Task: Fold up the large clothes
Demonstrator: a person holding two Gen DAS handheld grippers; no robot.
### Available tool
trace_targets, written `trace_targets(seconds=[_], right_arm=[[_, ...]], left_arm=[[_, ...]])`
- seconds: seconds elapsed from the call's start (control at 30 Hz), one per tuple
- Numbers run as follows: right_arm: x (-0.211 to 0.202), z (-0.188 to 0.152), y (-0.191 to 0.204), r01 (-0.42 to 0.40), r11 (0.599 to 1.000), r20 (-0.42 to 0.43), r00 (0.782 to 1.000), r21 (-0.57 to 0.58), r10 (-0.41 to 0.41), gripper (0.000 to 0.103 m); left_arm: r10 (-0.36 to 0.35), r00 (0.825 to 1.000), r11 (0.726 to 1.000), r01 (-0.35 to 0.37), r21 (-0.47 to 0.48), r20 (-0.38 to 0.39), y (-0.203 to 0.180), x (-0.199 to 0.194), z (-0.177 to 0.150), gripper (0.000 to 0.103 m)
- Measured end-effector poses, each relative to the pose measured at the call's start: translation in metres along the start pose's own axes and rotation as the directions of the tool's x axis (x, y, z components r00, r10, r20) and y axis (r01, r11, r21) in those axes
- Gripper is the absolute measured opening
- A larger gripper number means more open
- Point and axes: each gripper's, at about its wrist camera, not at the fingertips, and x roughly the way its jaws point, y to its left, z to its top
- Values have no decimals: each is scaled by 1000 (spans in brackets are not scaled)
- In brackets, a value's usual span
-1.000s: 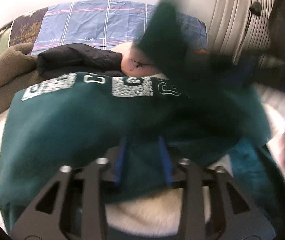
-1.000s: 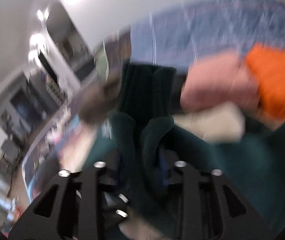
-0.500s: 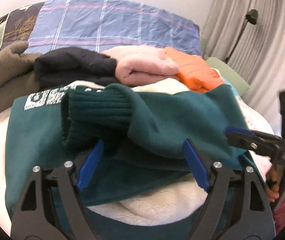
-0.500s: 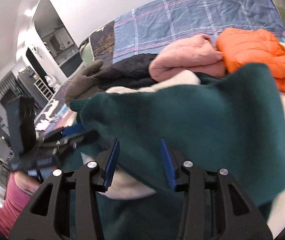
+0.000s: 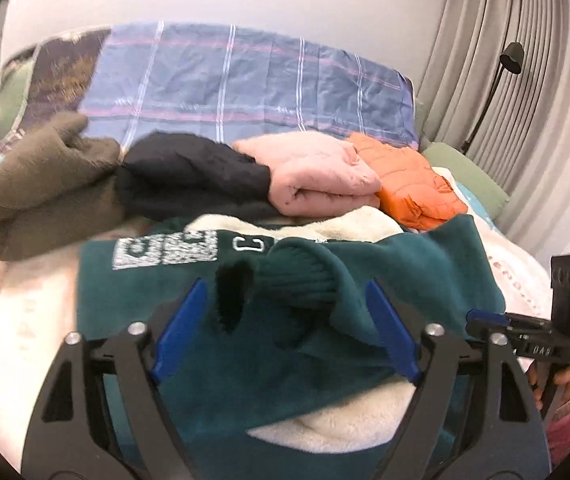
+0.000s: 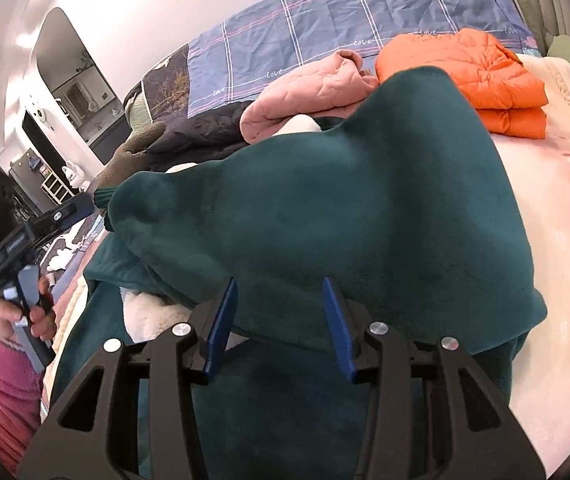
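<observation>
A dark green sweatshirt (image 5: pixel 157 304) with white lettering and cream fleece lining lies on the bed. One sleeve, with a ribbed cuff (image 5: pixel 297 276), lies folded across its body; in the right wrist view the sleeve (image 6: pixel 345 208) fills the middle. My left gripper (image 5: pixel 285 332) is open and empty, its blue pads on either side of the cuff without holding it. My right gripper (image 6: pixel 281 320) is open and empty just in front of the sleeve's near edge. It also shows at the right edge of the left wrist view (image 5: pixel 485 316).
Folded clothes line the back of the bed: an olive fleece (image 5: pixel 45 196), a black jacket (image 5: pixel 193 176), a pink quilted jacket (image 5: pixel 325 176) and an orange puffer jacket (image 5: pixel 409 184). A blue plaid pillow (image 5: pixel 245 84) stands behind them. Curtains and a lamp (image 5: pixel 509 56) stand at the right.
Both grippers have let go of the sleeve, which now lies across the sweatshirt's body. Both have opened and drawn back from the cloth.
</observation>
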Motion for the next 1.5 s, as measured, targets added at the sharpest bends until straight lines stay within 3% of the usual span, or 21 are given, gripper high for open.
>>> trace_targets(seconds=[0.03,0.07,0.17,0.27,0.4,0.53,0.67,0.73,0.8,0.87,0.93,1.0,1.1,1.13,1.2,1.27,1.3,1.33,1.37,1.43,1.5], right_arm=[[0,0,3,4,1000,3,1000,-13,-4,51],[-1,0,4,5,1000,4,1000,-24,-5,52],[-3,1,7,26,998,0,1000,-53,-26,52],[-8,4,3,37,998,14,999,-42,-36,52],[-29,17,-1,42,999,103,994,-27,-39,52],[-35,32,2,-4,1000,131,991,-14,6,55],[-1,32,7,-13,999,57,998,-34,15,56],[22,29,7,26,999,-7,1000,-43,-26,56],[44,21,6,83,995,-52,995,-53,-86,56],[43,21,11,106,991,-42,993,-84,-110,57],[34,27,17,110,989,-29,993,-103,-114,57],[25,33,22,104,988,1,995,-112,-104,57],[17,48,36,96,986,42,995,-133,-92,57],[18,52,41,82,989,47,996,-127,-77,57],[27,57,49,40,992,37,999,-120,-36,57],[48,58,55,18,993,-17,1000,-120,-20,57],[62,56,55,35,993,-59,997,-113,-42,57],[80,48,52,73,992,-114,990,-103,-85,57],[90,40,52,85,990,-117,988,-115,-98,56],[95,23,63,133,958,-50,987,-255,-150,56],[94,19,72,175,939,-28,981,-294,-192,56]], left_arm=[[-33,999,999,32,-5,-23,1,7,3,39],[-36,998,999,35,-18,-48,1,16,6,24],[-51,996,997,46,-69,-67,6,28,16,6],[-48,999,997,48,-64,0,0,10,31,4],[-39,985,999,32,44,168,-15,-55,65,4],[42,973,996,-58,67,229,1,-93,70,4],[177,979,984,-177,-11,106,51,-72,25,3],[275,961,960,-276,-55,-12,81,-44,-8,3],[312,945,940,-322,-114,-98,107,-29,-35,3],[309,944,922,-326,-207,-113,126,-37,-46,3],[304,952,924,-306,-228,-45,121,-55,-37,4],[279,958,946,-265,-185,57,98,-75,-17,5],[179,968,983,-170,-65,174,48,-87,10,26],[150,971,989,-148,-22,185,32,-84,15,36],[116,979,987,-133,92,168,1,-61,24,41],[205,976,962,-214,172,68,-14,-12,17,37],[260,965,950,-258,176,11,-11,10,10,32],[330,941,935,-314,165,-77,4,42,-5,29],[339,934,935,-321,153,-112,16,58,-18,30],[311,949,942,-302,149,-45,32,65,-44,32],[285,957,955,-279,105,-55,37,57,-43,32]])
